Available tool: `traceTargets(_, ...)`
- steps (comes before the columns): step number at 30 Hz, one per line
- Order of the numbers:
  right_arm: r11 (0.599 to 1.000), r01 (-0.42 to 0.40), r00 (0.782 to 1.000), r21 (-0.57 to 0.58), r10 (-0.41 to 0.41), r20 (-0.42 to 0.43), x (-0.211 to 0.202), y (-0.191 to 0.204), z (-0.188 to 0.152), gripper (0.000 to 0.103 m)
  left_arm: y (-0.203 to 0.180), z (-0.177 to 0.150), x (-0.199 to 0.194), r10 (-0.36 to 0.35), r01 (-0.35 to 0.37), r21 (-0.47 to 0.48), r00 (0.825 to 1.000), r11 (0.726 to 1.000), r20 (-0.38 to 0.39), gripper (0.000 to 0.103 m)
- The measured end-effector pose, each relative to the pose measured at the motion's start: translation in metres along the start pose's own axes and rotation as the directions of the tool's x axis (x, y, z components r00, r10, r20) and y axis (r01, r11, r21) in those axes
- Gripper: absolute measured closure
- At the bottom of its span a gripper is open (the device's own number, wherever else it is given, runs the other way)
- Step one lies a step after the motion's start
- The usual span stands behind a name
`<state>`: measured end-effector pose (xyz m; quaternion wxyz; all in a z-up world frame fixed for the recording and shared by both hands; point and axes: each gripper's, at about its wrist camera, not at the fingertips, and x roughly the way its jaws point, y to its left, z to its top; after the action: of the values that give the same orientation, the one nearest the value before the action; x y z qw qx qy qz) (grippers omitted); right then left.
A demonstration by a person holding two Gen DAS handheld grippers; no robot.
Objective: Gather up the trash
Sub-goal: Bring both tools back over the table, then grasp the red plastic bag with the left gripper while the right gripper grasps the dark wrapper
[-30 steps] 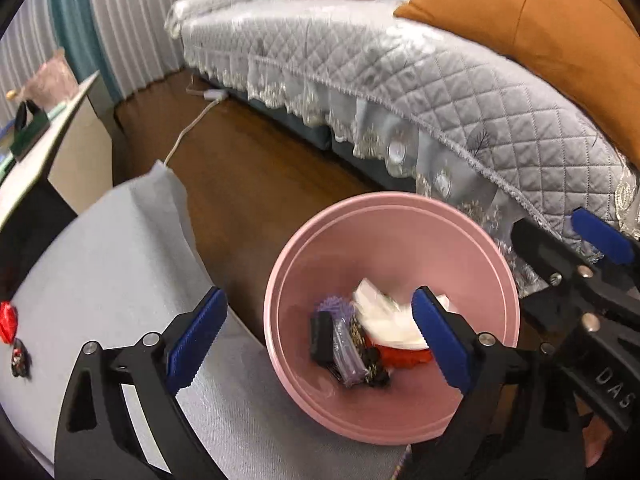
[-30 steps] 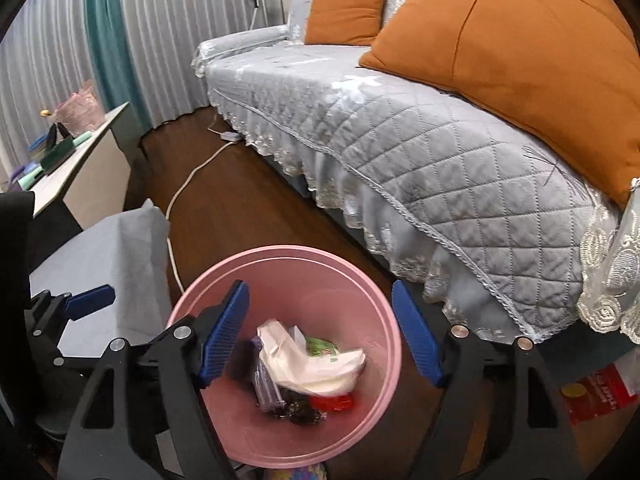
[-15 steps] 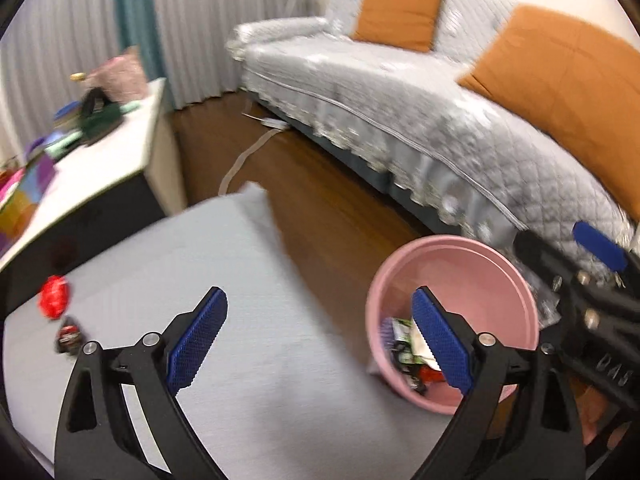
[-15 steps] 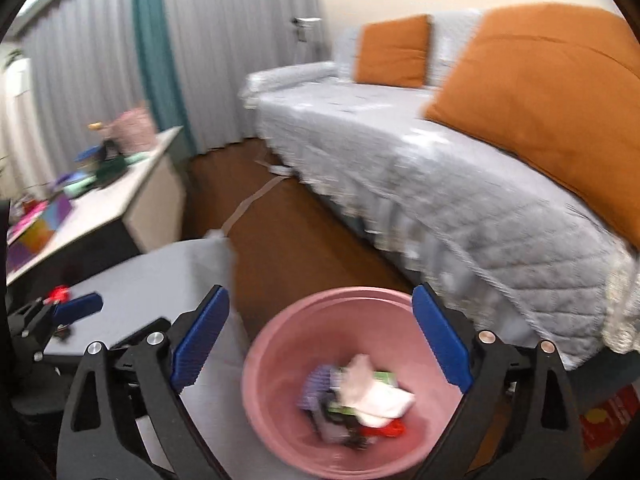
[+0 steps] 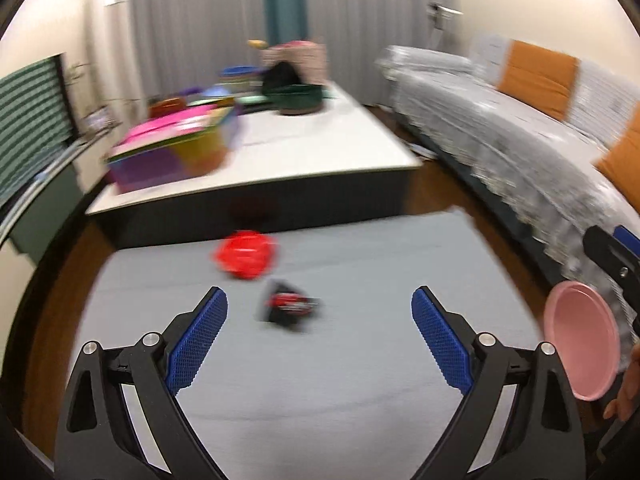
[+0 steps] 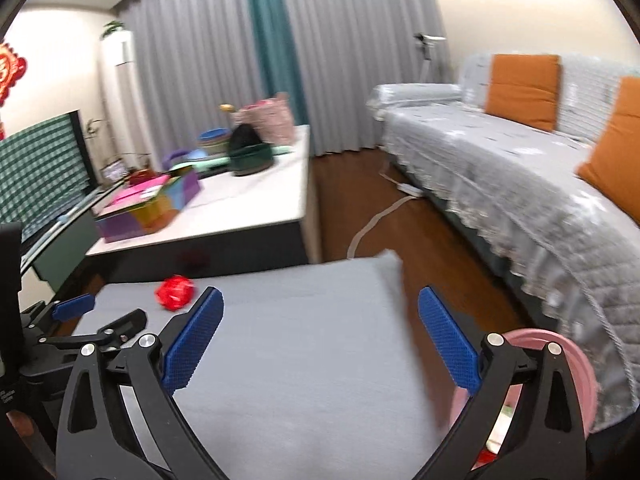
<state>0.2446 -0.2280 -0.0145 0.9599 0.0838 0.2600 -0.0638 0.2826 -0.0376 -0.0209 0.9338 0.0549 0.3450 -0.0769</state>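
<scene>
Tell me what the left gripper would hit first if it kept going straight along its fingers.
Probably the small dark wrapper on the grey cloth, ahead between the open left gripper fingers; blur leaves depth uncertain.

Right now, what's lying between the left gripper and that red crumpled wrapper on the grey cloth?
In the left wrist view, a small black-and-red packet lies between the open left gripper and the red crumpled wrapper; otherwise only bare grey cloth.

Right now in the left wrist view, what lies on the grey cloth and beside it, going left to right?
Crumpled red wrapper → small black and red packet → round pink plastic bin, off the grey cloth's right edge.
</scene>
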Motion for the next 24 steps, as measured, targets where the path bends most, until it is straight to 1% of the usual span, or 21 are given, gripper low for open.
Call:
traceTargets(3, 0.999, -0.038, 0.999, -0.021, 0.038, -0.028, 0.029, 0.031, -0.006, 0.007, 0.041, -0.001, 0.010, 0.067, -0.066, -0.059, 0.998, 0.996, 0.007, 0.013)
traceTargets(5, 0.997, -0.066, 0.996, -0.043, 0.064, -0.061, 0.054, 0.055, -0.014, 0.007, 0.068, -0.003, 0.022, 0.113, -0.111, -0.107, 0.994, 0.988, 0.007, 0.013)
traceTargets(7, 0.993, -0.087, 0.992, -0.074, 0.080, -0.092, 0.079, 0.076, -0.024, 0.007, 0.087, -0.003, 0.038, 0.140, -0.139, -0.143, 0.990, 0.980, -0.004, 0.013)
traceTargets(9, 0.989, -0.104, 0.988, -0.102, 0.090, -0.128, 0.100, 0.097, -0.033, 0.007, 0.101, -0.004, 0.057, 0.152, -0.154, -0.180, 0.988, 0.972, -0.023, 0.012)
traceTargets(12, 0.983, -0.132, 0.978, -0.126, 0.109, -0.175, 0.123, 0.115, -0.043, 0.007, 0.110, -0.003, 0.088, 0.154, -0.163, -0.193, 0.986, 0.968, -0.058, 0.012)
traceTargets(16, 0.976, -0.166, 0.963, -0.143, 0.129, -0.237, 0.153, 0.134, -0.056, 0.007, 0.110, -0.005, 0.124, 0.162, -0.172, -0.157, 0.984, 0.972, -0.077, 0.012)
traceTargets(21, 0.971, -0.166, 0.955, -0.171, 0.116, -0.272, 0.178, 0.140, -0.067, 0.007, 0.113, -0.005, 0.150, 0.162, -0.173, -0.136, 0.983, 0.975, -0.087, 0.012)
traceTargets(24, 0.971, -0.176, 0.945, -0.160, 0.121, -0.304, 0.192, 0.139, -0.072, 0.008, 0.115, -0.006, 0.161, 0.155, -0.168, -0.140, 0.983, 0.976, -0.099, 0.012)
